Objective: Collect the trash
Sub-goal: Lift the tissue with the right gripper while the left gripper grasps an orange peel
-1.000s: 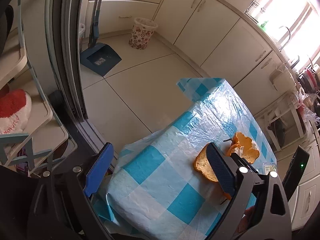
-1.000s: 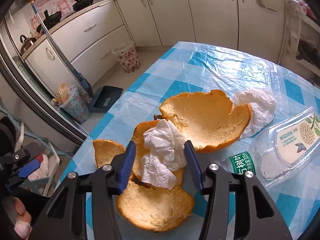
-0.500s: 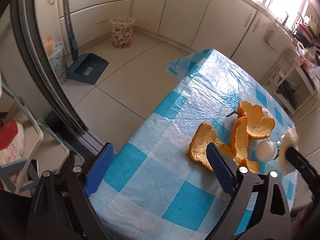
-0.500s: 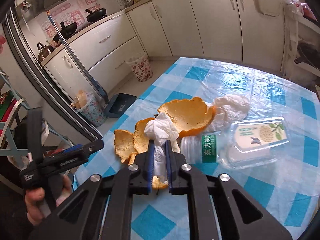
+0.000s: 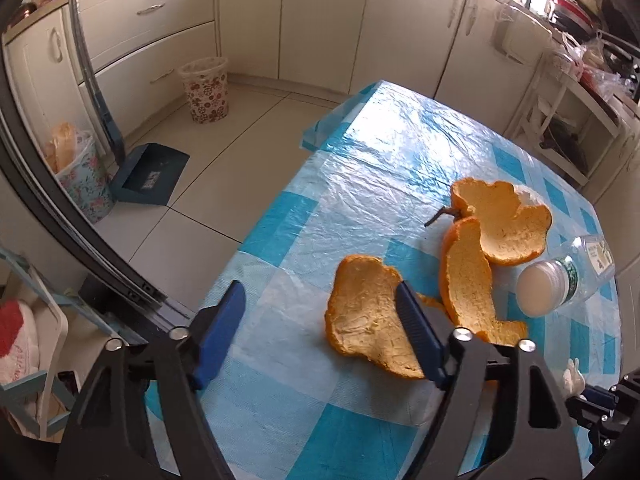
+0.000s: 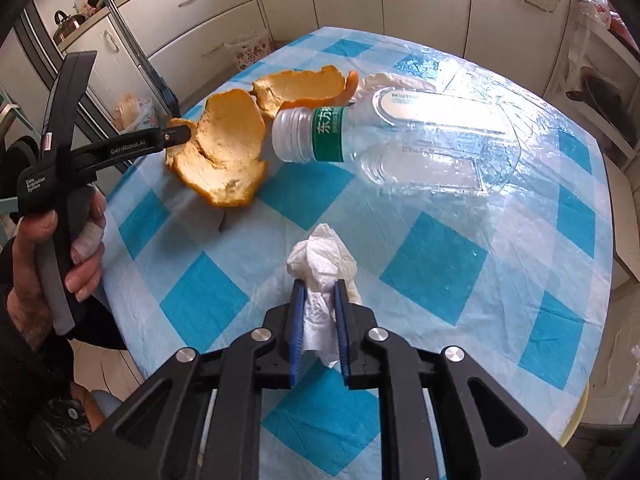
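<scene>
Three pieces of orange peel lie on the blue-checked table [image 5: 360,160]. The nearest peel [image 5: 360,320] lies partly between the jaws of my left gripper [image 5: 318,288], which are closing. The right pad [image 5: 416,328] is over the peel; the left pad is clear of it. My right gripper [image 6: 319,286] pinches a crumpled white tissue [image 6: 320,256] above the cloth, away from the peels [image 6: 224,152]; its jaws are easing open with the tissue still between them. An empty plastic bottle [image 6: 400,136] lies on its side beside the peels.
A second tissue [image 6: 392,80] lies behind the far peel [image 6: 304,88]. On the floor stand a floral bin [image 5: 204,88], a lined bin [image 5: 80,176] and a blue dustpan [image 5: 150,176]. A hand [image 6: 60,240] holds the left gripper at the table's left edge.
The right gripper closed on the tissue, lifted it off the peels and carried it back toward the near edge. The left gripper moved over the table to the nearest peel and its jaws narrowed.
</scene>
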Demonstrator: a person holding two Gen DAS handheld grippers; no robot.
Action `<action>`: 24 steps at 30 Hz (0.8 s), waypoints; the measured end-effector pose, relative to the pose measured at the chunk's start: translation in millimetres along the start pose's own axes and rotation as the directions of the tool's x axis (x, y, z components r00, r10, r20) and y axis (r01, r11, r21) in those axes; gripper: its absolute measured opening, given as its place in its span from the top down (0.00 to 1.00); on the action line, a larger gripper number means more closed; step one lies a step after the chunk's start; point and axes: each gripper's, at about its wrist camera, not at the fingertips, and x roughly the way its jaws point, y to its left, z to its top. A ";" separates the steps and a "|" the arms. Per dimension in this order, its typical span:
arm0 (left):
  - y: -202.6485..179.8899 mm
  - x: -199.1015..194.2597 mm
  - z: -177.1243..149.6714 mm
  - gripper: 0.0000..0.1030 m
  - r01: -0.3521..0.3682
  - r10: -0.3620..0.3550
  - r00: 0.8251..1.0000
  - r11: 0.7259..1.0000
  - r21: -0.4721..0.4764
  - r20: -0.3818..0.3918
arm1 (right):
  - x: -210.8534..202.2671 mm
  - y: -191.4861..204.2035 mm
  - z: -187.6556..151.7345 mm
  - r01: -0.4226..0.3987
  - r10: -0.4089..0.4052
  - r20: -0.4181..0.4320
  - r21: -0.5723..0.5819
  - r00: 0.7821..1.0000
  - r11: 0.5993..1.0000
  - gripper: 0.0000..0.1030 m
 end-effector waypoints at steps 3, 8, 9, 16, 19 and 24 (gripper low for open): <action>-9.3 -1.0 -3.2 0.68 -0.005 0.006 1.000 0.998 0.059 -0.007 | 1.6 0.9 -0.9 0.010 -0.010 0.000 -0.008 1.000 1.000 0.67; -6.3 -11.9 -4.1 0.90 0.041 -0.038 0.999 0.997 0.067 -0.036 | 9.0 6.6 1.1 0.027 -0.027 -0.002 -0.037 1.000 0.999 0.57; -2.7 -14.1 -4.6 0.91 0.061 -0.058 0.997 0.997 0.053 -0.051 | 9.9 8.0 1.2 0.037 -0.037 -0.001 -0.044 0.999 0.998 0.57; 20.1 -33.7 -17.7 0.95 0.159 -0.156 0.979 0.987 0.012 -0.129 | 6.0 4.1 -1.0 0.046 -0.046 -0.004 -0.032 0.999 0.998 0.70; 17.4 -31.8 -22.2 0.91 0.159 -0.149 0.975 0.986 0.048 -0.167 | 3.8 3.7 -4.1 0.054 -0.054 -0.007 -0.033 0.998 0.998 0.70; 17.6 -28.6 -22.2 0.55 0.105 -0.096 0.985 0.993 0.060 -0.147 | -2.0 1.2 -7.6 0.074 -0.073 0.008 -0.030 0.997 0.997 0.60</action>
